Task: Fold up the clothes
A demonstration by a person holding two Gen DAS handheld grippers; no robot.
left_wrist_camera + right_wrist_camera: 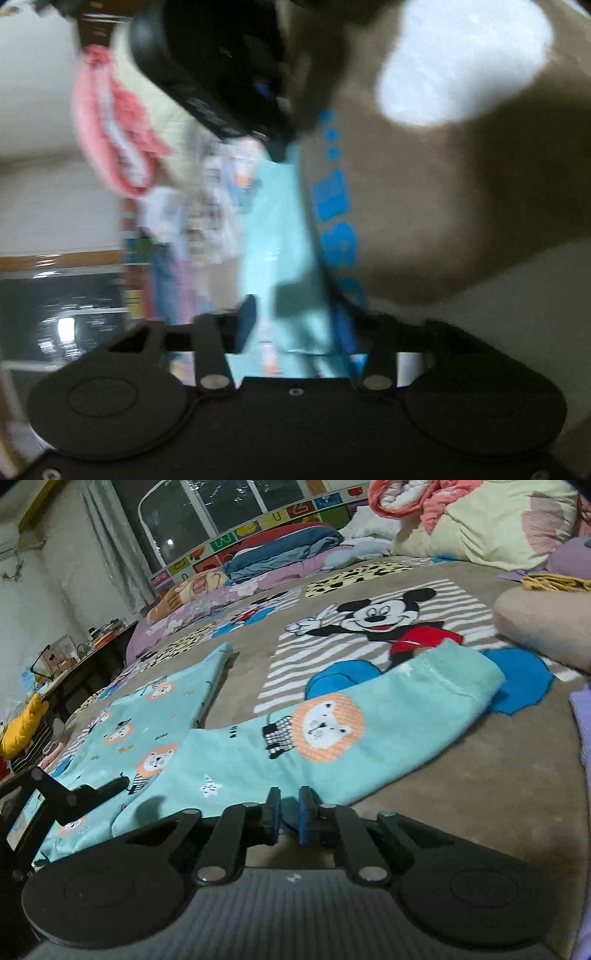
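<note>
- the garment (236, 746), teal with lion prints, lies spread on the blanket (461, 775) atop a bed; one leg runs to the upper right with its hemmed cuff near the blue patch, the other runs up left.
- right gripper (290, 819): fingers pressed together at the garment's near edge, on the seam between the legs; a fold of teal cloth sits between the pads.
- left gripper (295, 325): view badly blurred; jaws narrowed around a hanging strip of the teal cloth, pads seem to pinch it.
- the left gripper also shows at the right view's left edge, on the garment's waist side.
- open blanket lies right of the garment and ahead of it; pillows (491, 528) and piled bedding (280, 550) line the far edge.
</note>
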